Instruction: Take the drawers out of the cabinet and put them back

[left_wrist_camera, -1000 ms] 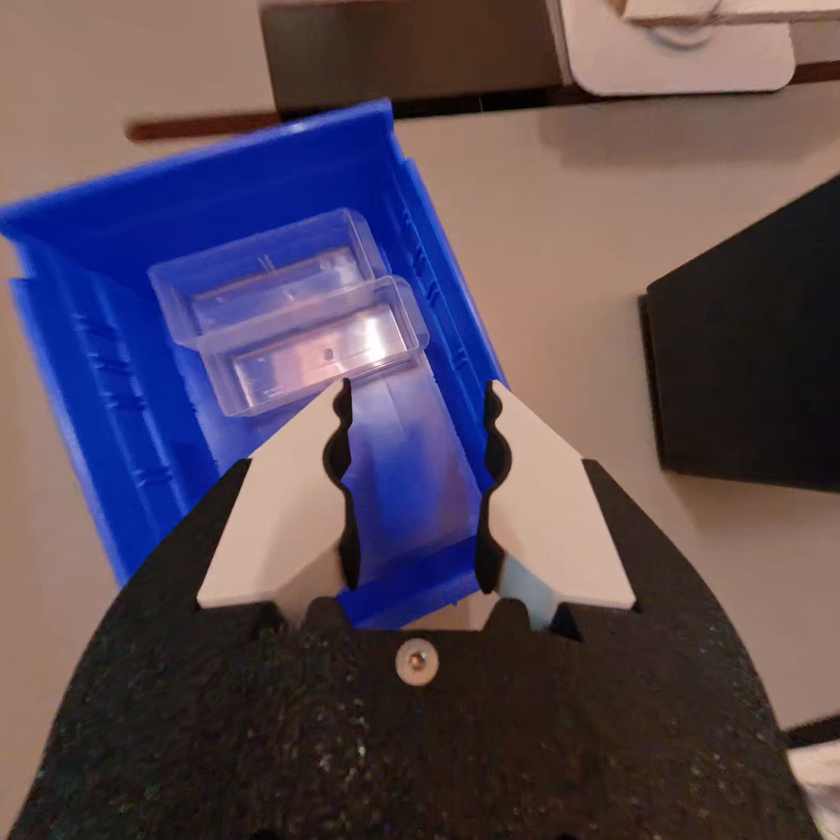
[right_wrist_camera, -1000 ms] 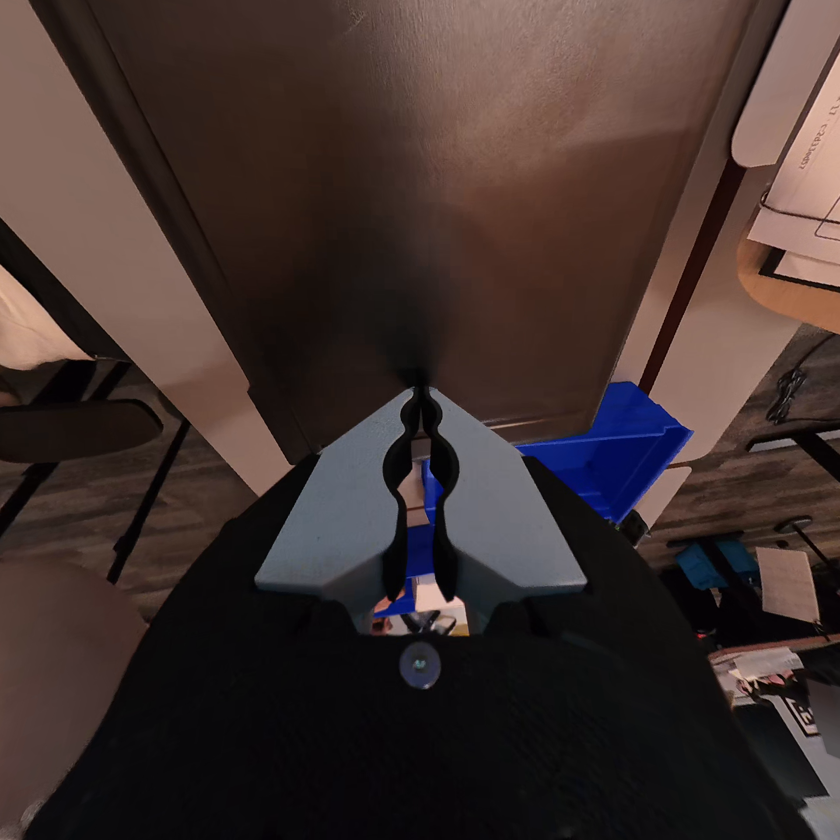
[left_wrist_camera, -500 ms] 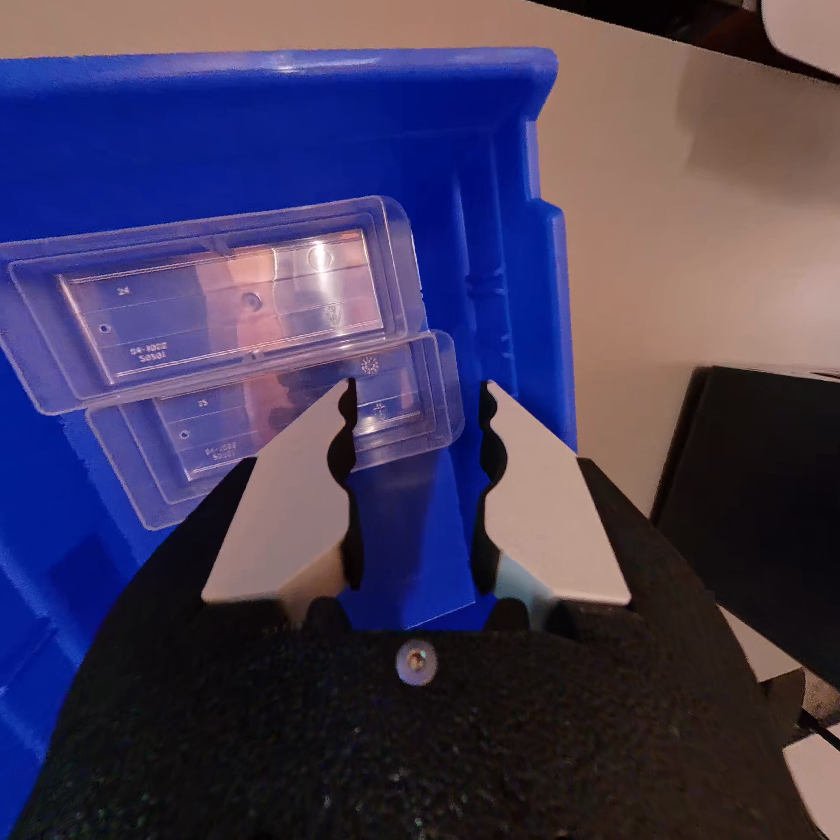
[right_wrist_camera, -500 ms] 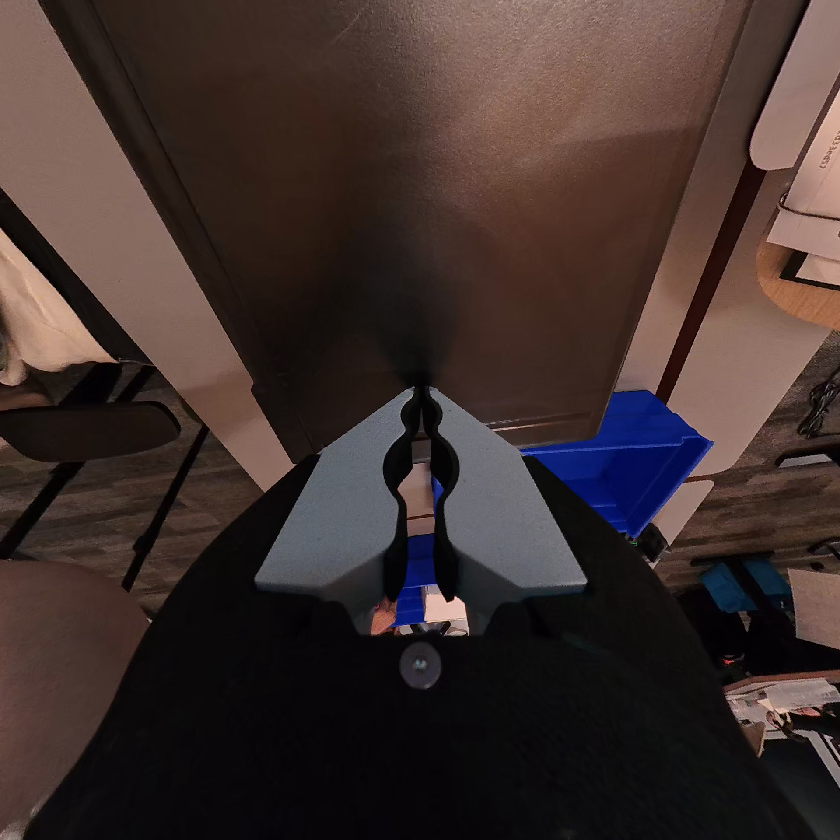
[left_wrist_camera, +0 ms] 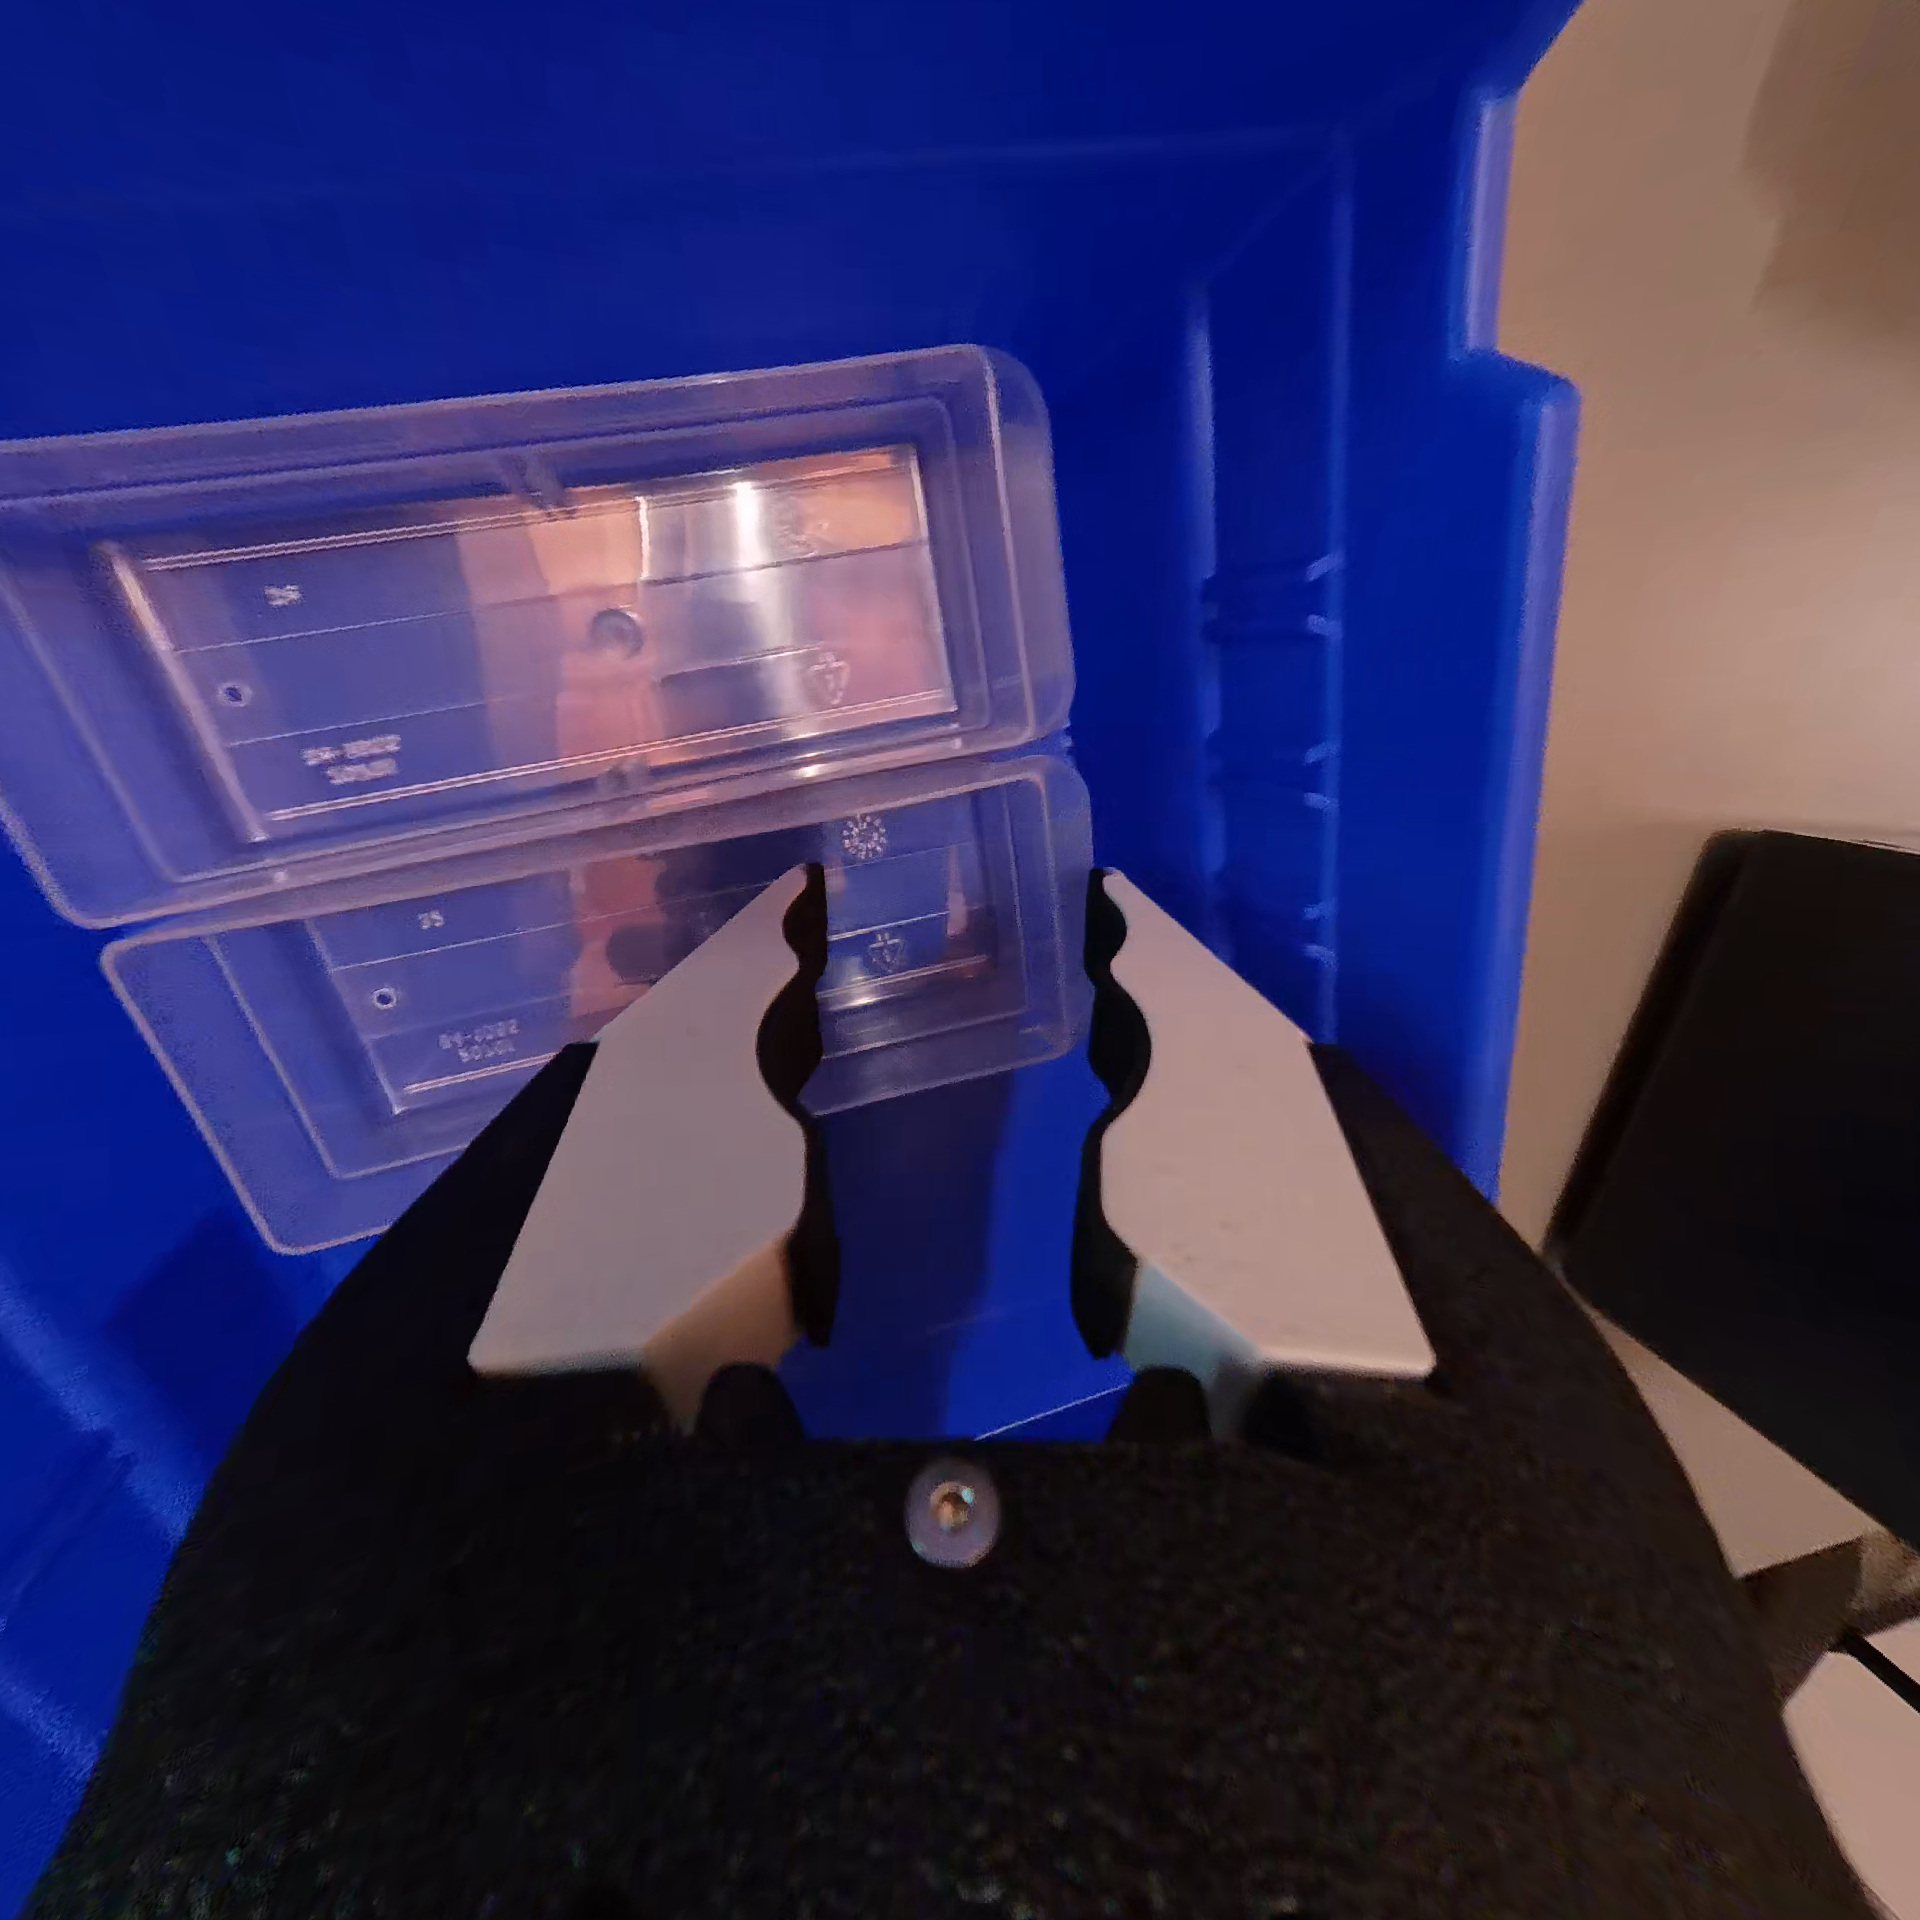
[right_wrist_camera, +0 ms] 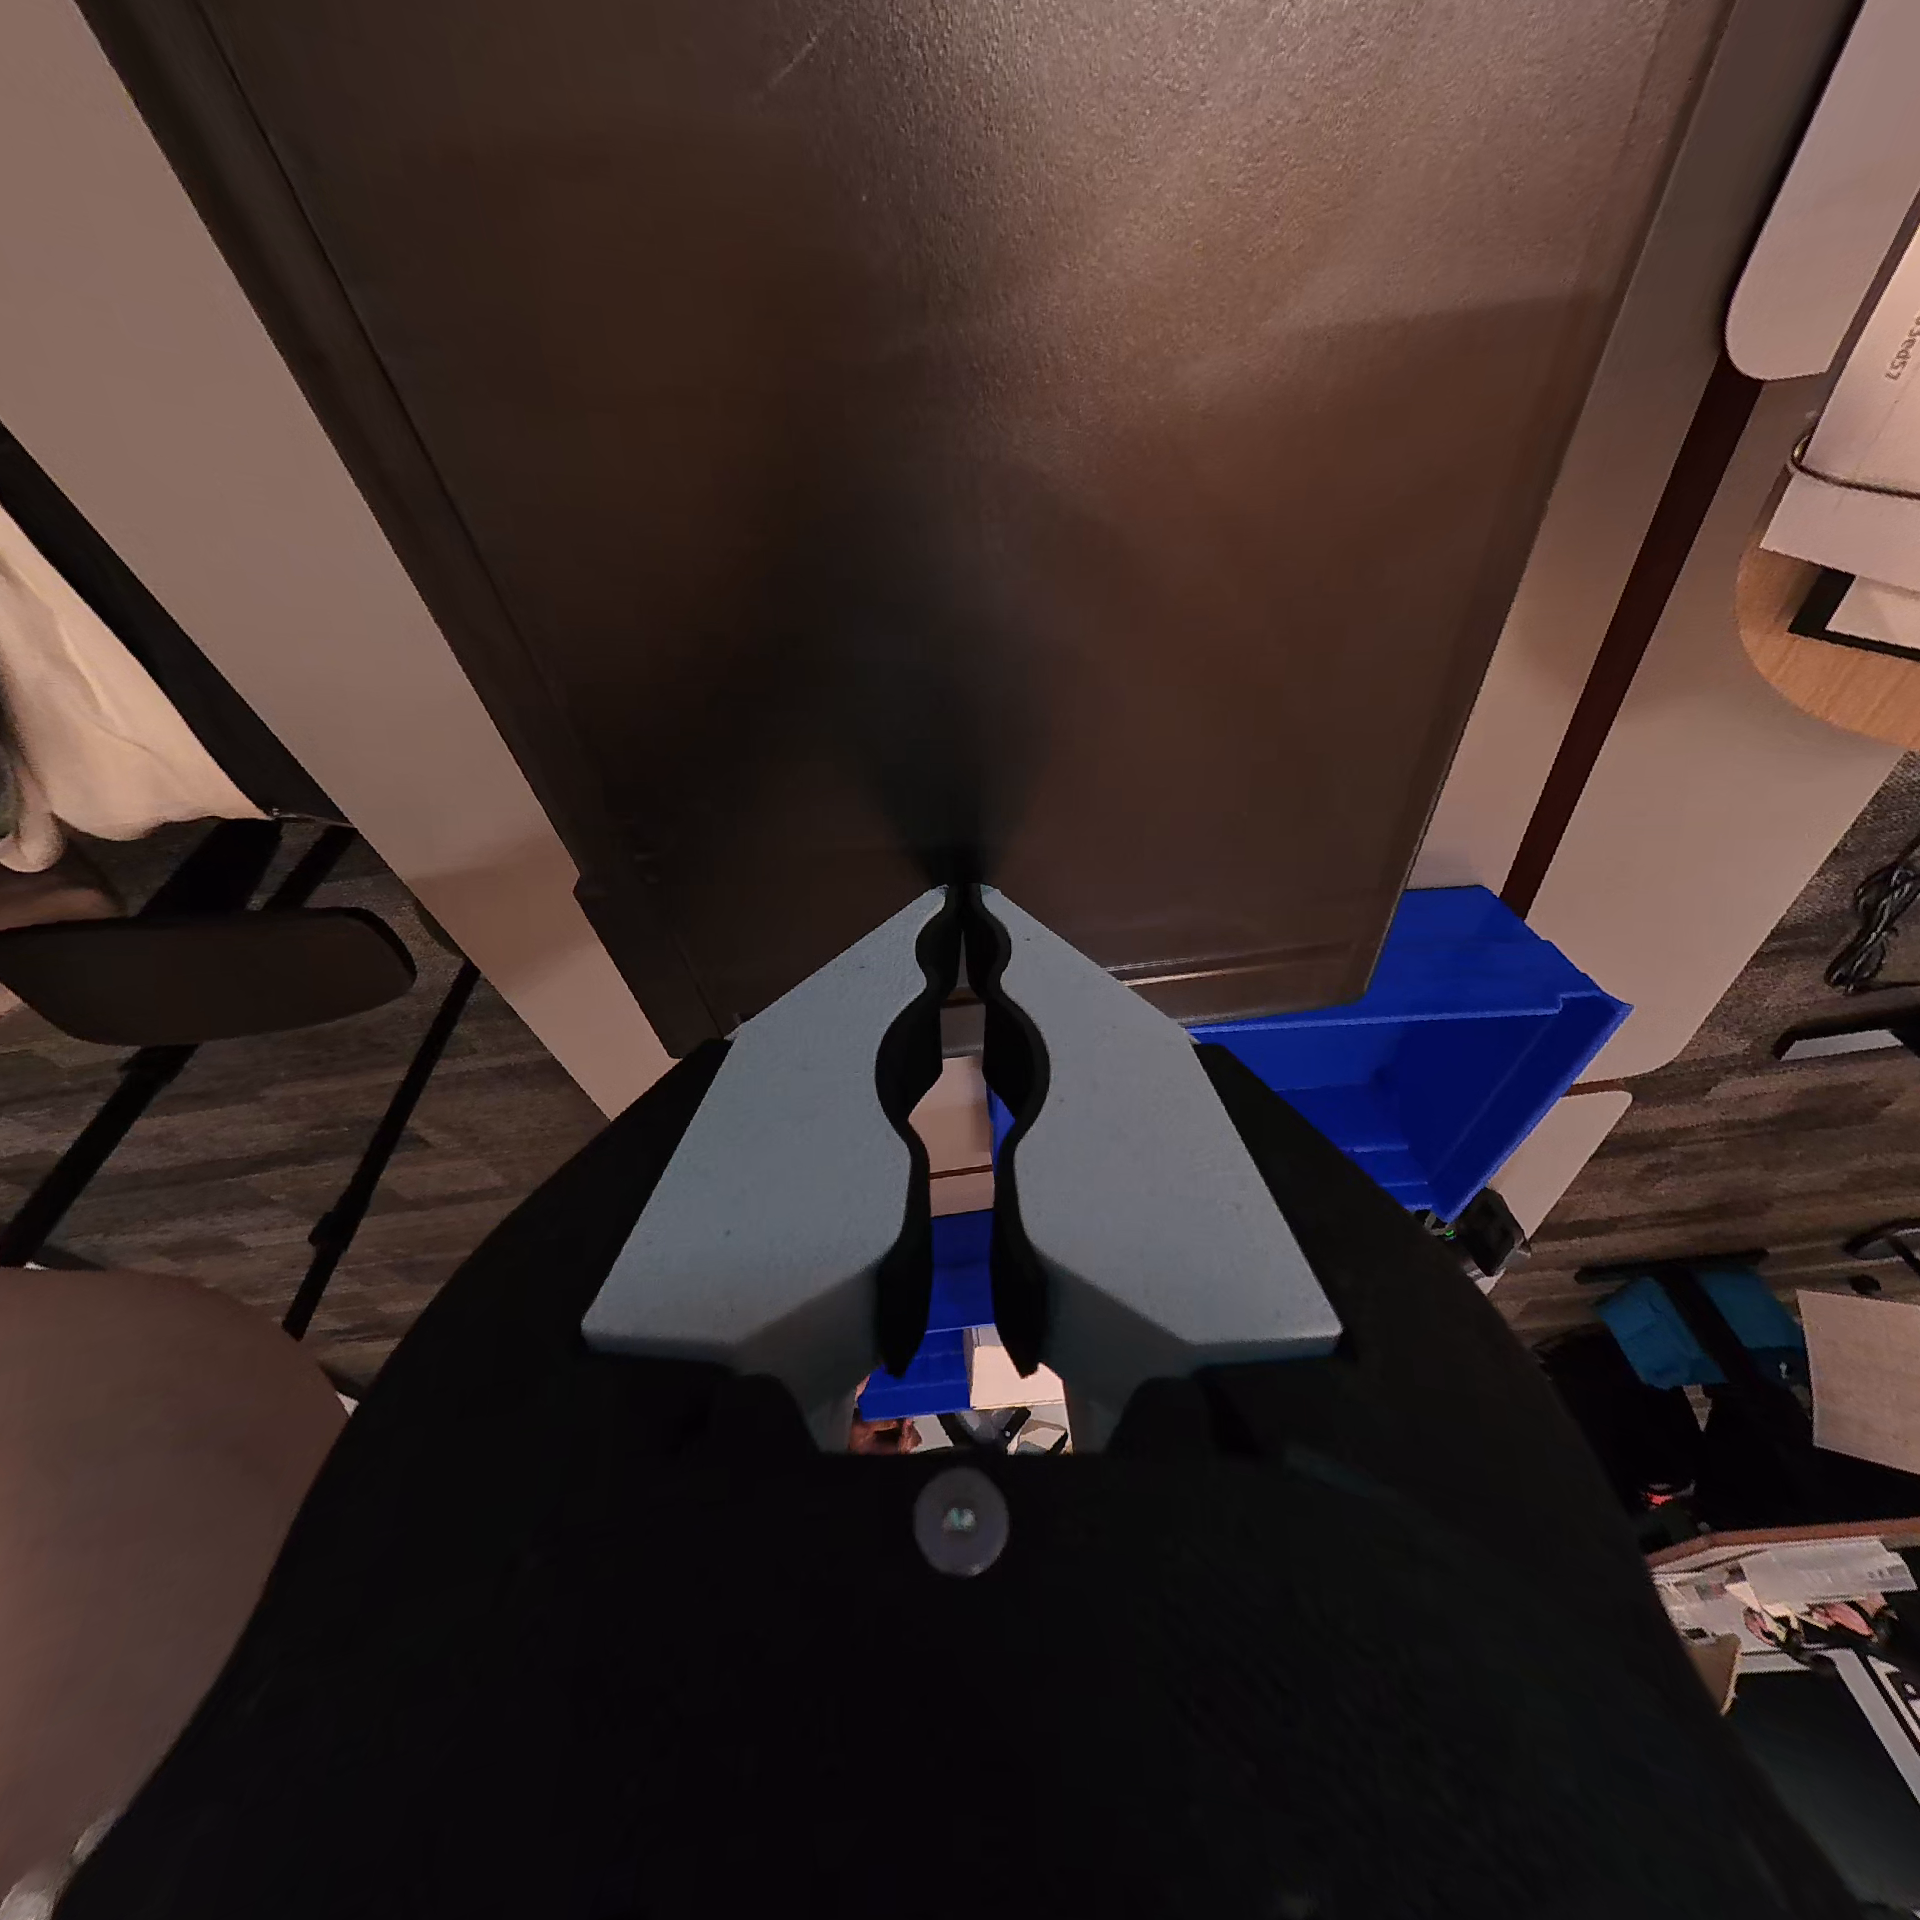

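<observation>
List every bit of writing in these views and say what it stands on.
I name what bears writing, without quoting it.
Upper clear drawer in the blue bin: moulded numbers and symbols on its base, partly blurred.
Lower clear drawer: similar moulded marks, partly hidden.
White box, right wrist view: a printed word cut by the frame edge.
Papers: print too small to read.
</observation>
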Demonstrator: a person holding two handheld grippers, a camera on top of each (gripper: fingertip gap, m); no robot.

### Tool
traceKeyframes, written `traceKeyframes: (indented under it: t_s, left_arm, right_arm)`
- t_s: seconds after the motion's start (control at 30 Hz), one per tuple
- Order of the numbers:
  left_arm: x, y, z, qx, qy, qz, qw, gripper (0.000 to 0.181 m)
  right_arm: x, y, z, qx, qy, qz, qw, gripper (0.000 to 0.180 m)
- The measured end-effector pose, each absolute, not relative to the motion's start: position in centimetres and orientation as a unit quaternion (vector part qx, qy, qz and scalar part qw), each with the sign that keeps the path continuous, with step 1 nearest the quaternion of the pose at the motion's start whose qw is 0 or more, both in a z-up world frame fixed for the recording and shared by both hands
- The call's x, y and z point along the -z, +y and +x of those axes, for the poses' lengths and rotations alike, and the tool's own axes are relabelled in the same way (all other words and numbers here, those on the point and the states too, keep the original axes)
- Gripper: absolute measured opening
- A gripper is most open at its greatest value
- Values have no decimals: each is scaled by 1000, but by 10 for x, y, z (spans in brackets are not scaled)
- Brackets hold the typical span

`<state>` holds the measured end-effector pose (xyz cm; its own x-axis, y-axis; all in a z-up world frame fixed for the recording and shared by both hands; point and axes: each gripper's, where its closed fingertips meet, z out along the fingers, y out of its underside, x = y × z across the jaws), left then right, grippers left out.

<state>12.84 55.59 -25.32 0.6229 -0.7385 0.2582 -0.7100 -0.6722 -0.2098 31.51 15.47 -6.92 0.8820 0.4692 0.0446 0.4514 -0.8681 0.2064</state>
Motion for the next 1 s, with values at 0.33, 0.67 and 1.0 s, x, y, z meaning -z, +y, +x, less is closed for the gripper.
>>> traceKeyframes:
  t_s: [0.33, 0.67, 1.0]
  left_arm:
    - [253, 555, 123, 102, 427, -897, 45, 48]
    - [275, 558, 119, 73, 443, -889, 92, 23]
    - [213, 495, 85, 148, 571, -805, 65, 11]
  right_arm:
    - [69, 155, 315, -50, 236, 965, 101, 0]
    - [69, 154, 315, -49, 229, 966, 108, 0]
    - [69, 155, 315, -27, 225, 971, 81, 0]
